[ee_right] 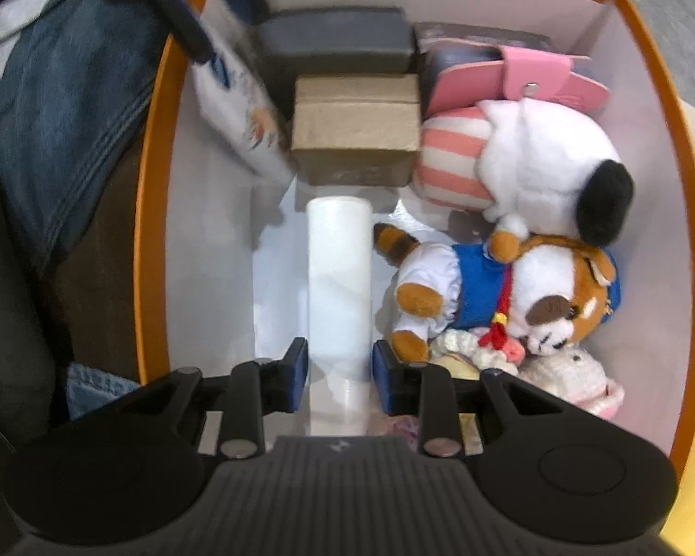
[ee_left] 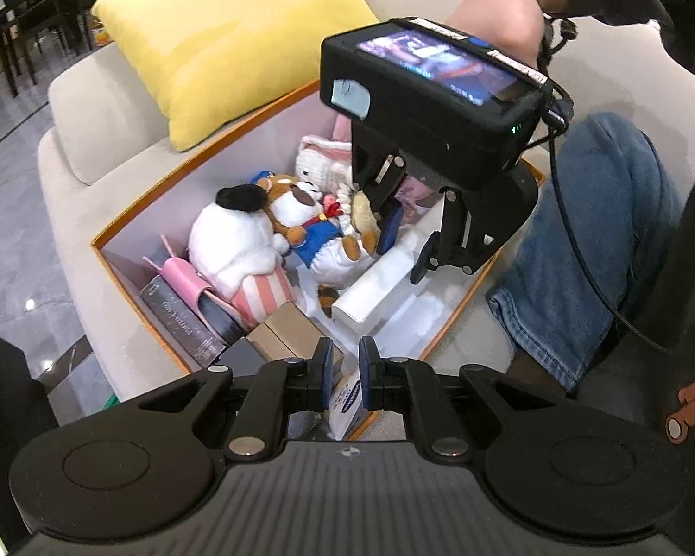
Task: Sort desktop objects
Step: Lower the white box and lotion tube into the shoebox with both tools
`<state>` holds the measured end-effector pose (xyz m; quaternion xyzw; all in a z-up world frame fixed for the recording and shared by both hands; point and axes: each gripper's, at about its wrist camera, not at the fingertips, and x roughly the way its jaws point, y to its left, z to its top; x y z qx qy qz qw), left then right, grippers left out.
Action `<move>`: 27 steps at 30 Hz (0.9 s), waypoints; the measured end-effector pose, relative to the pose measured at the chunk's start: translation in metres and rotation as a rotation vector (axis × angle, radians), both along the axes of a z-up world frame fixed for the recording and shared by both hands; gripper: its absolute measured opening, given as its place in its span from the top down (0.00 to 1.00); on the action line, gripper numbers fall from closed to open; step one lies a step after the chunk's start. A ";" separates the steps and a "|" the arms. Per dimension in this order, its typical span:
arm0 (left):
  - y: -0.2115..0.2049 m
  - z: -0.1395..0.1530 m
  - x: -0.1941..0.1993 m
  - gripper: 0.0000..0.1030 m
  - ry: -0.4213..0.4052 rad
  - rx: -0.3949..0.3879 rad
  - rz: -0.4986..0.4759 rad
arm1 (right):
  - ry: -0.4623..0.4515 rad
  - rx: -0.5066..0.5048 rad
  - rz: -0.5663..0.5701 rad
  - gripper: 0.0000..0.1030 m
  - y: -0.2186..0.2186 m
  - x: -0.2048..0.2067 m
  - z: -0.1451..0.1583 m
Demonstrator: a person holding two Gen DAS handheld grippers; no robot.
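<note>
Right wrist view: the right hand-held gripper point(ee_right: 340, 368) is spread, its pads either side of the white box point(ee_right: 339, 278) lying on the floor of the orange-rimmed box point(ee_right: 153, 213); contact cannot be confirmed. Plush tiger point(ee_right: 509, 296) lies just beside it. The left hand-held gripper point(ee_left: 346, 373) pinches a white packet point(ee_left: 345, 405) at the box's near edge. Judged step: placing items. Next move calls for withdrawing the right gripper clear, then lowering the packet beside the cardboard box point(ee_right: 356, 129).
</note>
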<state>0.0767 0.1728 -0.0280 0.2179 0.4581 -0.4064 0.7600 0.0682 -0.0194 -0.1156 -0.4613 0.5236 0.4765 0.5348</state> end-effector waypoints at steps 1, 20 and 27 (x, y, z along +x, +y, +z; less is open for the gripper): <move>0.000 0.001 -0.001 0.88 -0.004 0.000 0.007 | 0.000 0.004 -0.007 0.69 0.000 0.000 0.002; -0.014 0.017 -0.018 0.88 -0.048 -0.009 0.041 | 0.116 0.049 0.020 0.71 0.005 0.010 0.004; -0.013 0.018 -0.015 0.88 -0.047 -0.018 0.073 | 0.064 0.024 0.042 0.71 0.015 0.007 0.013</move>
